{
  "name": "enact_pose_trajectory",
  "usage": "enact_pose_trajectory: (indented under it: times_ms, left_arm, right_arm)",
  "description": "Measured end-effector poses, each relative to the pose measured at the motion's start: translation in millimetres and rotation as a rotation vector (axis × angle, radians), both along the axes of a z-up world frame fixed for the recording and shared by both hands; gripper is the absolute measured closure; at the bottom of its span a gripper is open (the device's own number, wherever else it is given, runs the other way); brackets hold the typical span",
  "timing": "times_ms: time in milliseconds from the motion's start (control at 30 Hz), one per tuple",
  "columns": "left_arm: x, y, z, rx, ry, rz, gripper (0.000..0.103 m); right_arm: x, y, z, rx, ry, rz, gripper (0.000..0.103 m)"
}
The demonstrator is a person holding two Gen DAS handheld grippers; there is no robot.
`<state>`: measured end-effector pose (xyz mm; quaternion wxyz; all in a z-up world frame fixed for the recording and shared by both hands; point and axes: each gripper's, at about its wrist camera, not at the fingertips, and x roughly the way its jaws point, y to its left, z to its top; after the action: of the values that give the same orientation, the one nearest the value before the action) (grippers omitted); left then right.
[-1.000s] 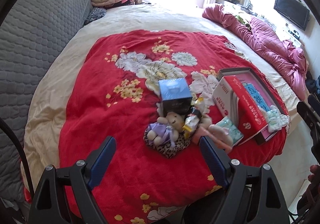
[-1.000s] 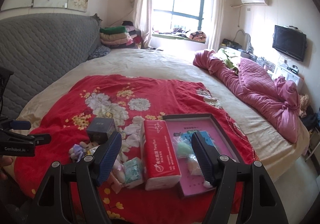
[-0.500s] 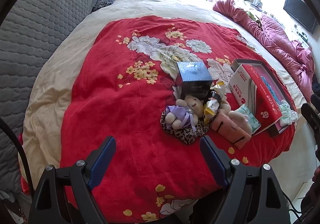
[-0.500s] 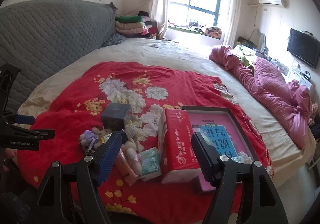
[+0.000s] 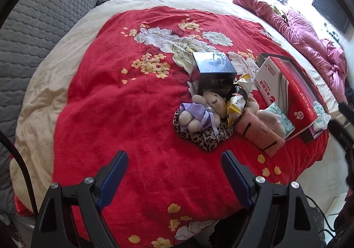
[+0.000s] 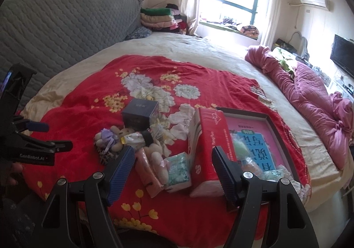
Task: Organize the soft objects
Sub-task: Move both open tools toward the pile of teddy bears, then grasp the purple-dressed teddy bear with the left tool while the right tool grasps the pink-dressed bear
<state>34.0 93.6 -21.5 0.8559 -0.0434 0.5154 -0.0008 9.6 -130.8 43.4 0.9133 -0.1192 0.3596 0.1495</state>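
Because everything soft sits in one tight heap near the front edge of the red blanket (image 5: 115,101) on the bed, your biggest risk is dragging neighbours along: the plush doll (image 5: 202,110) lies on the leopard pouch (image 5: 203,137), touching the dark box (image 5: 213,75) behind it and the yellow snack packets (image 5: 237,104) beside it, so a careless pinch could lift two things or tip the box. The pink plush (image 5: 258,130) and the green tissue pack (image 6: 178,169) lean against the big red tissue pack (image 6: 209,148), which stands on its side partly over the tray (image 6: 276,128); pull either and I judge it may topple. Anything nudged forward could slide off the bed.

Both tools hang short of the heap. Your left gripper (image 5: 174,175) has its fingers (image 5: 114,172) spread wide and empty; your right gripper (image 6: 173,169) is likewise released, gripping nothing.

Count: one doll, one leopard pouch, one pink plush, one green tissue pack, one red tissue pack, one box, one tray. There seem to be two snack packets, though I cannot be sure. Several small soft items lie in the tray, too jumbled to count.
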Motion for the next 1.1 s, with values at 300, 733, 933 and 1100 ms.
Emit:
enact_pose_trajectory:
  times_ms: [300, 733, 933, 1100]
  left_arm:
    - [11.8, 0.8, -21.4, -0.035, 0.026, -0.004, 0.017]
    - [47.7, -17.3, -33.0, -0.039, 0.021, -0.076, 0.017]
    - [68.7, -14.8, -41.4, -0.031, 0.035, -0.097, 0.017]
    - [92.2, -22.0, -50.7, 0.027, 0.058, -0.158, 0.017]
  right_arm:
    - [9.4, 6.6, -44.0, 0.032, 0.128, 0.081, 0.029]
    - [56.2, 18.2, -80.2, -0.062, 0.184, 0.050, 0.037]
    - [75.8, 27.3, -96.6, -0.086, 0.224, 0.073, 0.050]
    - [85.4, 30.5, -106.0, -0.078, 0.243, 0.091, 0.063]
